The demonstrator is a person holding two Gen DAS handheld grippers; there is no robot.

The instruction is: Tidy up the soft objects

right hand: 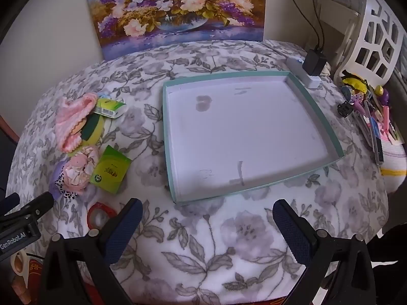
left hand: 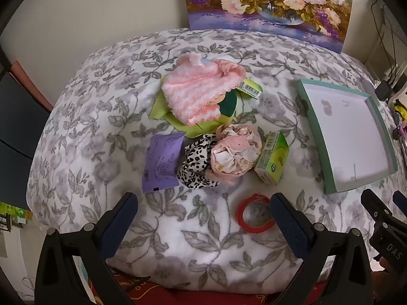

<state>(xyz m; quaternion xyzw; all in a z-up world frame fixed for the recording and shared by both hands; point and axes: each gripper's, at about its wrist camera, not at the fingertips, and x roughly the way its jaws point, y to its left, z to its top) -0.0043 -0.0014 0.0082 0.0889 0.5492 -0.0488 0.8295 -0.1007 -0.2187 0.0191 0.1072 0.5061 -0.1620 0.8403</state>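
A pink knitted cloth (left hand: 201,91) lies on a green cloth (left hand: 178,119) at the back of the floral blanket. In front sit a pink bunched scrunchie (left hand: 236,152), a leopard-print scrunchie (left hand: 195,165), a purple packet (left hand: 164,161) and a green tissue pack (left hand: 273,158). A shallow teal-rimmed tray (right hand: 173,152) with a white inside lies to the right. My left gripper (left hand: 203,208) is open and empty above the blanket's front. My right gripper (right hand: 207,216) is open and empty in front of the tray. The soft pile shows at the left in the right wrist view (right hand: 78,167).
A red tape roll (left hand: 254,213) lies by my left gripper's right finger. A flower painting (right hand: 178,7) leans on the wall behind. A charger and power strip (right hand: 310,68), a white chair and small clutter (right hand: 368,117) sit at the right edge.
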